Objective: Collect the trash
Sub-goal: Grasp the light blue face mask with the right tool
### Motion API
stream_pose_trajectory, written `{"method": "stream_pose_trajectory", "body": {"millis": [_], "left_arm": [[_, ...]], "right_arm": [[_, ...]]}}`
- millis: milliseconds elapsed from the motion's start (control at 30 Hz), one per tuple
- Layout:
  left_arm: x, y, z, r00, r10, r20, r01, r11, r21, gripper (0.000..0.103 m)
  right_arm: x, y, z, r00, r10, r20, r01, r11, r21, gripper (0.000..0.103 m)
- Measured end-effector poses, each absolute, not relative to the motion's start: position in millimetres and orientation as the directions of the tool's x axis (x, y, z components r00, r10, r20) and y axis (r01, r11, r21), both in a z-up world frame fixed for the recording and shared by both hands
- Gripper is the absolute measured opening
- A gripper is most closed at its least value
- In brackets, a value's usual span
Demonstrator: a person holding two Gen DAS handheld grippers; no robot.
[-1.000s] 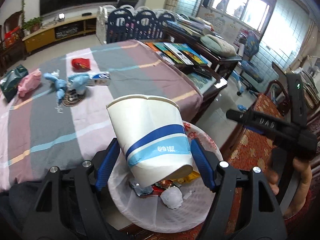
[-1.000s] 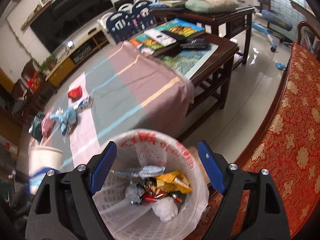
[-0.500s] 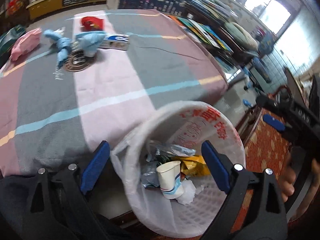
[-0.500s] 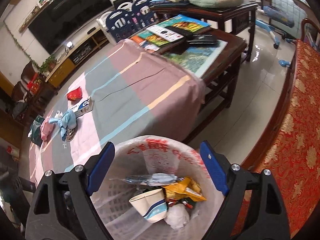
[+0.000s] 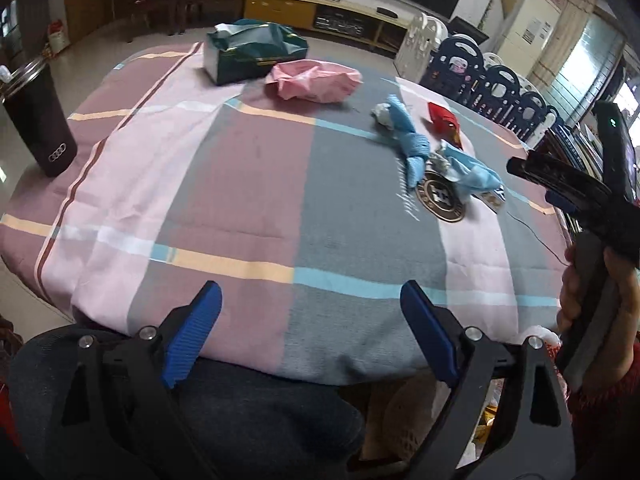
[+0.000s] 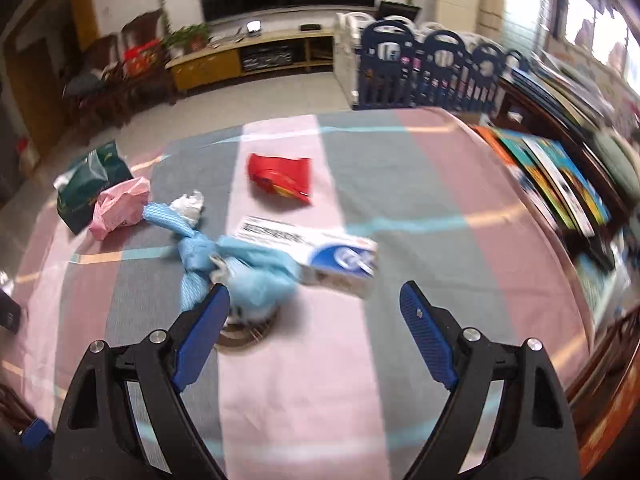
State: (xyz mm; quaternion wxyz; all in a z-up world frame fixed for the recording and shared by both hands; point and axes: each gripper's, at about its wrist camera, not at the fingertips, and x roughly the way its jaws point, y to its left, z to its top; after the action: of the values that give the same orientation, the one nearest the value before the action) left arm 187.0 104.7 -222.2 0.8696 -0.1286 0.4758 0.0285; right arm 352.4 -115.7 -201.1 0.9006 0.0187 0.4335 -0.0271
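Your right tool [image 6: 314, 300] was spread wide and empty above the desk [image 6: 420, 184], nearest the toothpaste box [image 6: 316, 254] lying beside the blue cloth [image 6: 248, 276]. You were best advised to straddle the box across its narrow width. Your left tool [image 5: 310, 304] was likewise wide and empty. The bin's contents were barely visible.

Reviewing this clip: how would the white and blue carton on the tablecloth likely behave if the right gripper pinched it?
The white and blue carton looks like thin card, so probably light and apt to dent under a hard pinch. It lies flat, with flat sides, so rolling seems unlikely. One end sits against the light blue crumpled trash, which may shift too. The right gripper is open.
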Motion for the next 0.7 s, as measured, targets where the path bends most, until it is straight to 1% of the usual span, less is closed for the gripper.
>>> {"method": "stream_pose_trajectory", "body": {"millis": [100, 167, 233, 300, 333, 367, 400, 433, 467, 533, 700], "left_arm": [[184.5, 120.1, -228.4, 0.551, -0.075, -0.831, -0.191, 0.958, -0.213, 0.091], [185.9, 129.1, -232.7, 0.548, -0.122, -0.827, -0.201, 0.941, -0.272, 0.09], [187.6, 130.7, -234.7, 0.551, -0.142, -0.823, -0.197, 0.936, -0.293, 0.09], [186.5, 126.3, -236.3, 0.549, -0.158, -0.821, -0.178, 0.938, -0.299, 0.09], [187.0, 124.6, -236.5, 0.548, -0.161, -0.821, -0.17, 0.939, -0.297, 0.091], [186.5, 122.8, -237.4, 0.548, -0.163, -0.82, -0.164, 0.941, -0.297, 0.091], [187.0, 121.3, -237.9, 0.548, -0.167, -0.82, -0.158, 0.942, -0.297, 0.091], [187.3, 120.6, -238.6, 0.545, -0.17, -0.821, -0.158, 0.941, -0.299, 0.09], [188.1, 121.2, -239.5, 0.543, -0.171, -0.822, -0.162, 0.939, -0.302, 0.09], [188.2, 123.4, -240.6, 0.541, -0.176, -0.822, -0.17, 0.935, -0.312, 0.09], [189.6, 121.9, -241.5, 0.539, -0.164, -0.826, -0.177, 0.937, -0.301, 0.09]], "right_arm": [[383.8, -94.5, -221.6, 0.573, -0.055, -0.818, 0.044, 0.998, -0.037, 0.085], [391.8, -86.7, -235.5, 0.543, -0.067, -0.837, 0.03, 0.998, -0.061, 0.085], [395.2, -80.5, -246.9, 0.522, -0.078, -0.849, 0.007, 0.996, -0.086, 0.085], [392.8, -76.0, -254.1, 0.513, -0.069, -0.856, -0.017, 0.996, -0.091, 0.071], [391.9, -71.9, -258.7, 0.5, -0.067, -0.863, -0.038, 0.994, -0.099, 0.055], [390.3, -68.8, -262.2, 0.488, -0.063, -0.871, -0.055, 0.993, -0.103, 0.042], [388.4, -65.7, -264.5, 0.48, -0.054, -0.876, -0.069, 0.993, -0.098, 0.037], [386.7, -63.4, -265.9, 0.478, -0.046, -0.877, -0.076, 0.993, -0.093, 0.03], [383.8, -61.1, -266.1, 0.48, -0.039, -0.876, -0.082, 0.993, -0.089, 0.026], [378.0, -56.6, -263.8, 0.48, -0.005, -0.877, -0.099, 0.993, -0.06, 0.023], [350.3, -47.0, -250.0, 0.468, 0.116, -0.876, -0.161, 0.986, 0.044, 0.022]]}}
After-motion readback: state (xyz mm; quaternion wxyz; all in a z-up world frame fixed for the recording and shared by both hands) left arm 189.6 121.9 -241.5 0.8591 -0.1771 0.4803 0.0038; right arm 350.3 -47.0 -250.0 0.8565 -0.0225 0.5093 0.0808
